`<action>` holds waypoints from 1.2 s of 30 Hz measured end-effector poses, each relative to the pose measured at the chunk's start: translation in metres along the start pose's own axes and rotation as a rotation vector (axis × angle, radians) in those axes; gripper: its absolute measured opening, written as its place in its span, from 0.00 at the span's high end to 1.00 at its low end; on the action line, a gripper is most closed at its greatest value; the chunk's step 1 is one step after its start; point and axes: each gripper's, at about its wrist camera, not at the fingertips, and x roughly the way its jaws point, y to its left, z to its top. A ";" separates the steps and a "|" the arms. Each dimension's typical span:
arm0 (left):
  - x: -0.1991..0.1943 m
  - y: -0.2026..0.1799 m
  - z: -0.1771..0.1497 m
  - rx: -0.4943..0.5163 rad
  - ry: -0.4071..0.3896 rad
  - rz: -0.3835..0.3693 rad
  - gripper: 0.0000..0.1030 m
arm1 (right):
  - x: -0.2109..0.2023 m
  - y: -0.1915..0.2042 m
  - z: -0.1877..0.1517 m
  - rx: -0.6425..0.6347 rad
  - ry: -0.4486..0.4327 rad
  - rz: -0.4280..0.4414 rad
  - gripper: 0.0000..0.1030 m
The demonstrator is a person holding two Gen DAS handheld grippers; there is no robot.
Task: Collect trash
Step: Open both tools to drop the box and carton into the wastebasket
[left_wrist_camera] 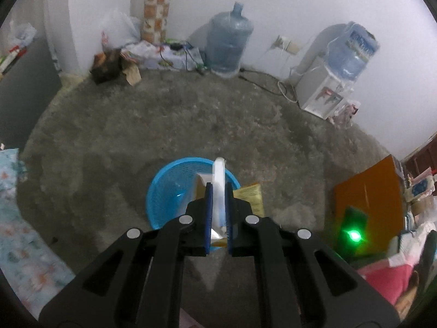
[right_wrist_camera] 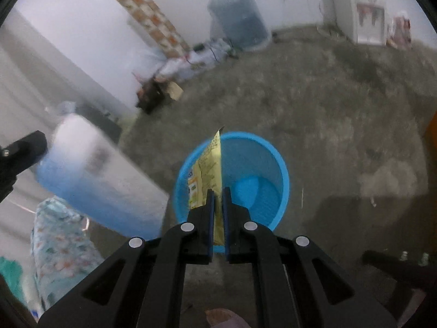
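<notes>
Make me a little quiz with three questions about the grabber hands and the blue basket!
1. True or false: the blue basket stands on the floor below both grippers.
2. What is the right gripper shut on?
A. a yellow packet
B. a spoon
C. a red ball
3. Fill in the missing word: the left gripper holds a white-and-blue ____.

Key
1. True. Both wrist views look down on the basket's open top.
2. A. The packet sticks up between the blue pads, over the basket.
3. Bag. It looks like a soft plastic pouch, blurred in the right wrist view.
</notes>
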 end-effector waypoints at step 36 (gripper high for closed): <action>-0.479 0.101 -0.270 -0.214 -0.633 0.311 0.21 | -0.247 0.232 -0.124 -0.798 -0.472 -0.004 0.06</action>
